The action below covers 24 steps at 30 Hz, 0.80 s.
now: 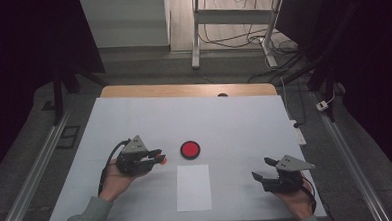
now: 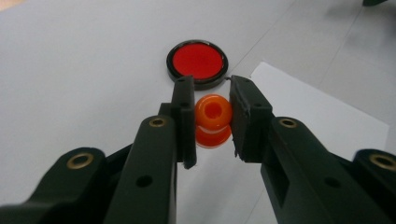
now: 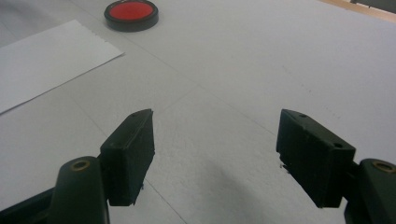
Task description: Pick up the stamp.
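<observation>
A small orange knob-shaped piece (image 2: 213, 120) with a hole in its top sits between the jaws of my left gripper (image 2: 212, 116), which is shut on it. In the high view that left gripper (image 1: 158, 156) is left of centre, its tip a short way left of a round red disc with a black rim (image 1: 190, 150). The disc (image 2: 197, 62) lies just beyond the held piece. A white sheet of paper (image 1: 193, 187) lies in front of the disc. My right gripper (image 1: 263, 169) rests at the front right, open, with nothing between its fingers (image 3: 133, 154).
A white mat (image 1: 234, 119) covers the table, whose wooden far edge (image 1: 183, 89) shows behind it. Metal rails (image 1: 41, 162) run along both sides. Beyond the table stand a desk frame (image 1: 196, 35) and loose cables (image 1: 281, 51) on the floor.
</observation>
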### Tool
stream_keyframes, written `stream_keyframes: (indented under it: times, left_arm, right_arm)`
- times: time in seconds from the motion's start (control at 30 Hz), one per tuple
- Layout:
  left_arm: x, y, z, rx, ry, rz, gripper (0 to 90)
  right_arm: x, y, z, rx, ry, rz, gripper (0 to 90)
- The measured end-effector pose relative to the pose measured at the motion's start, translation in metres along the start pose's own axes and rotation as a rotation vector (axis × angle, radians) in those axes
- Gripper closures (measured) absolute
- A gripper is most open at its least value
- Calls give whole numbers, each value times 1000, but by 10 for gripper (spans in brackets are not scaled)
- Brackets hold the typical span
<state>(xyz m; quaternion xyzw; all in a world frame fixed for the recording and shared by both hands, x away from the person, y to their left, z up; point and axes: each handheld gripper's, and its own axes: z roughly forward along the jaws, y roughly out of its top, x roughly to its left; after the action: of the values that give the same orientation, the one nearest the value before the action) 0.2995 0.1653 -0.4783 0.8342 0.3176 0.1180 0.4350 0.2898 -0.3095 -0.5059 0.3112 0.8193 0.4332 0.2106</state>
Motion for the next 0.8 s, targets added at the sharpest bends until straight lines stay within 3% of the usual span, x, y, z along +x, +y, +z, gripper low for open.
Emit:
stream_keyframes:
  times: [0.53,0.8]
  left_arm:
    - [-3,14,-24,-106,-24,-2,723]
    - [-5,16,-25,-121,-35,-6,723]
  right_arm:
    - [3,2,2,-19,7,13,291]
    - [4,3,4,-22,13,6,293]
